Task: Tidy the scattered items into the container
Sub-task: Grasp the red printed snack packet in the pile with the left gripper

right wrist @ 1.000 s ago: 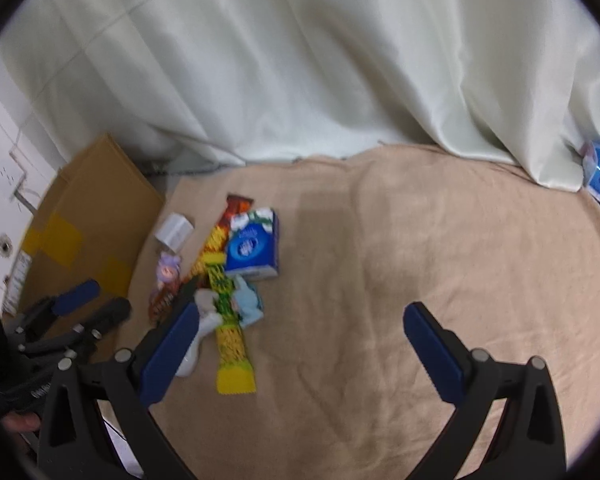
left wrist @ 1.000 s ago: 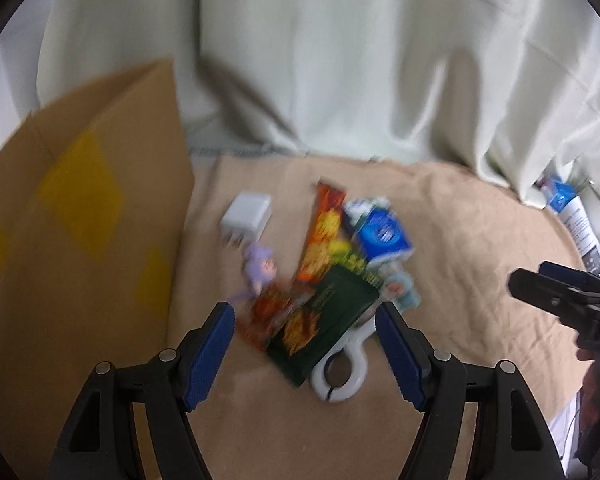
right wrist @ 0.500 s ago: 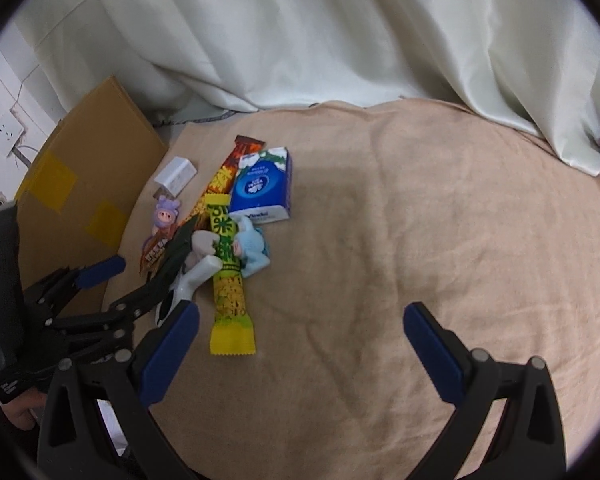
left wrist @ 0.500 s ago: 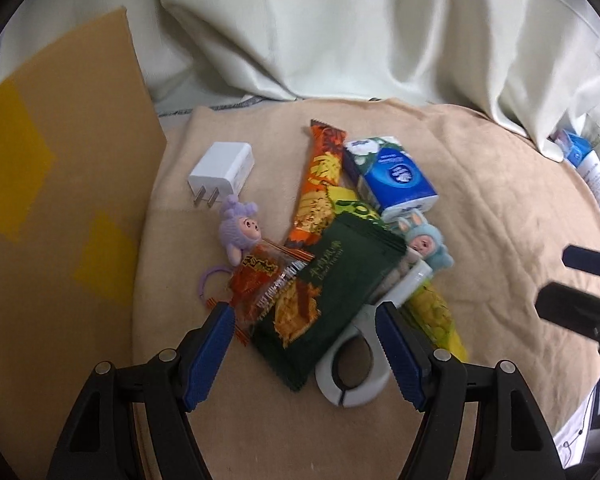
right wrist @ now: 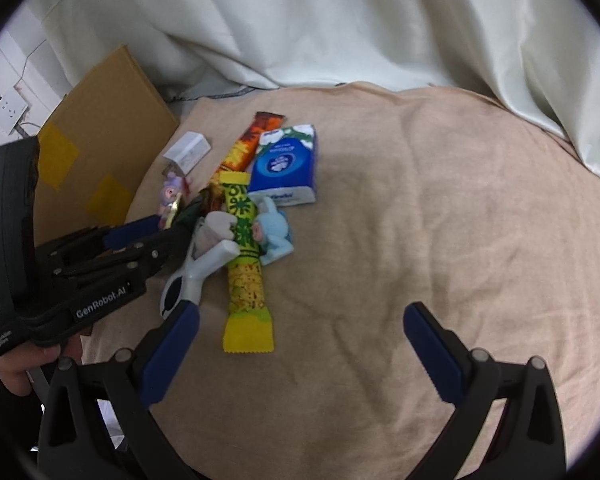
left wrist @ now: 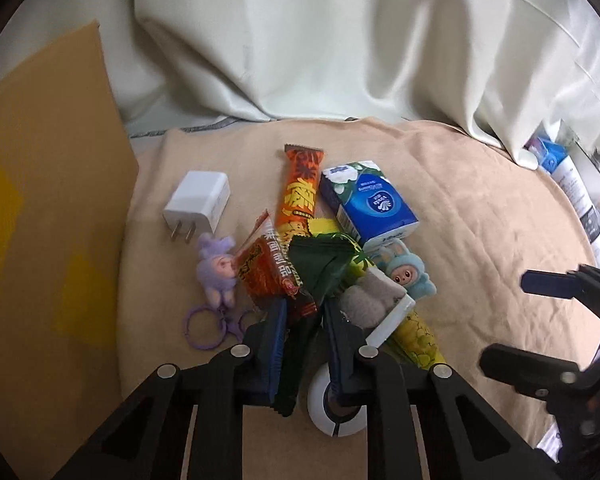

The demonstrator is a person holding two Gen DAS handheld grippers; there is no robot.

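Left gripper (left wrist: 304, 320) clamped on the dark green packet (left wrist: 320, 268); jaws narrow, both pads pressing the packet's near end, so it is held. Packet buckled upward between the pads, its long axis running away from the gripper toward the pile; far end overlapping the red snack pouch (left wrist: 268, 268) and just beside the yellow snack bar (right wrist: 246, 264).

Right gripper (right wrist: 300, 344) wide, nothing between the pads; hovering over bare beige blanket (right wrist: 440, 220), pile up and to its left.

Rest of the pile untouched: orange bar (left wrist: 300, 188), tissue pack (left wrist: 370, 204), white charger (left wrist: 198, 204), purple doll keychain (left wrist: 216, 272), blue doll (left wrist: 406, 276), white clip tool (left wrist: 340, 396) just right of the left gripper's right pad, possibly touching it.

Container looks to be the cardboard box (left wrist: 40, 208), standing at the blanket's left edge; only its outer wall shows, opening not in view.

Key relation: box lies left of the held packet, on the left gripper's own side and much nearer to it than to the right gripper; judged next move is lift, carry left, drop over the wall. Risk: red pouch dragged along by the overlap. Task barely begun; 0 items visibly in the box.
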